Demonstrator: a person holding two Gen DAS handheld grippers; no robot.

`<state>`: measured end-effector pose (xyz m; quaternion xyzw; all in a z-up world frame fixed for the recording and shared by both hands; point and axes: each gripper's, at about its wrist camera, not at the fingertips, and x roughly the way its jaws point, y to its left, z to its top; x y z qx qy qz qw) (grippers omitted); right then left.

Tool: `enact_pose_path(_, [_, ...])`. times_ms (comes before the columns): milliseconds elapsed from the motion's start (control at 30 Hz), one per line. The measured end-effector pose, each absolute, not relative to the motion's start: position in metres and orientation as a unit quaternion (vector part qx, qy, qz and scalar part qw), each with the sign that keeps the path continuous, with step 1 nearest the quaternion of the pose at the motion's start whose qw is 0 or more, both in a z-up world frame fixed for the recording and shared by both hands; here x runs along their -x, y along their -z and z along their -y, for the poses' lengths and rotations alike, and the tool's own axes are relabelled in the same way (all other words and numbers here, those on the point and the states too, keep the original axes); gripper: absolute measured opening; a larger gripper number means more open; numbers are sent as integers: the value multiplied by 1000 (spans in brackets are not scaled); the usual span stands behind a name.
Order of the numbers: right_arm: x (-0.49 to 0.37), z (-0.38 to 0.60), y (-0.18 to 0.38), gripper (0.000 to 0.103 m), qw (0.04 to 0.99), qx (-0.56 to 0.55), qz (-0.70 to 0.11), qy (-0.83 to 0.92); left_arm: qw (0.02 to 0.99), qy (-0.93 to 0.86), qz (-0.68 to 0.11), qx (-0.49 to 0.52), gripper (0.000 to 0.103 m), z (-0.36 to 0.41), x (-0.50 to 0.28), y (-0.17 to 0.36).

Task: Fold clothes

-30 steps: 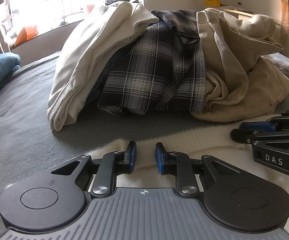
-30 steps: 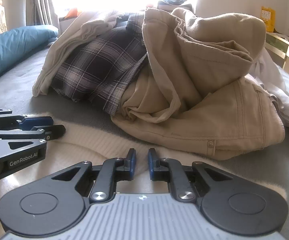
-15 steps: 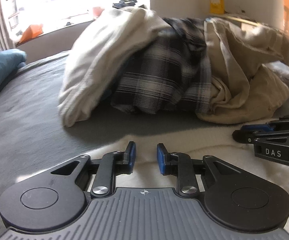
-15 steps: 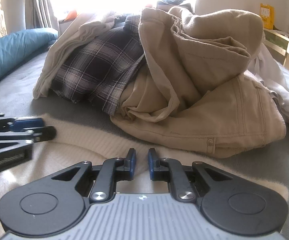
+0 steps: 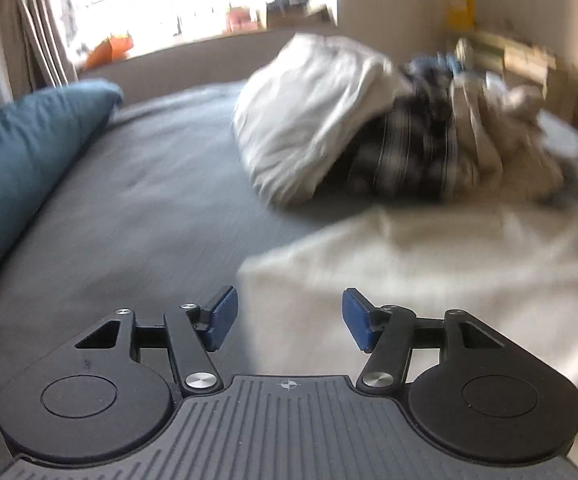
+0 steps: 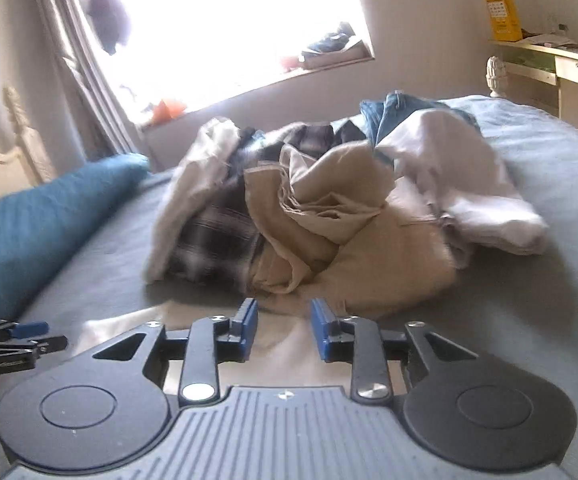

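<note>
A cream knit garment [image 5: 429, 264] lies flat on the grey bed [image 5: 137, 208], just ahead of both grippers. Behind it sits a heap of clothes: a white garment [image 5: 309, 132], a dark plaid shirt [image 5: 409, 156] and beige trousers [image 6: 361, 248]. My left gripper [image 5: 289, 314] hovers above the cream garment's left corner, its jaws opening with nothing between them. My right gripper [image 6: 285, 324] hangs over the garment's far edge, its jaws also opening and holding nothing. In the right wrist view the left gripper [image 6: 49, 335] shows at the far left.
A teal pillow [image 5: 21, 152] lies along the bed's left side. Blue jeans [image 6: 401, 112] and another white garment [image 6: 469, 184] top the heap's far right. A bright window with a cluttered sill is behind; a desk [image 6: 549, 60] stands at the far right.
Both grippers have drawn back and risen from the heap, which now looks smaller. Their jaws have widened. The right gripper has left the left wrist view.
</note>
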<state>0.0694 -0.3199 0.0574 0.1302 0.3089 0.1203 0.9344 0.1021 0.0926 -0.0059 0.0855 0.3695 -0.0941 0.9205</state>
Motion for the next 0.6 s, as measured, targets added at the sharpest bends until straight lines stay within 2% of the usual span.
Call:
enact_pose_path(233, [77, 374, -114, 41, 912, -65, -357, -191, 925, 19, -358, -130, 61, -190, -24, -64])
enact_pose_path(367, [124, 395, -123, 45, 903, -61, -395, -159, 934, -50, -313, -166, 72, -236, -13, -83])
enact_pose_path(433, [132, 399, -112, 51, 897, -77, -410, -147, 927, -53, -328, -176, 72, -236, -18, -65])
enact_pose_path(467, [132, 398, -100, 59, 893, -93, -415, -146, 921, -36, -352, -161, 72, -231, -20, -50])
enact_pose_path(500, [132, 396, -85, 63, 887, -114, -421, -149, 915, -17, -376, -143, 72, -226, -22, -35])
enact_pose_path(600, [133, 384, -21, 62, 847, -174, -476, -161, 883, 63, -463, -51, 70, -206, -12, 18])
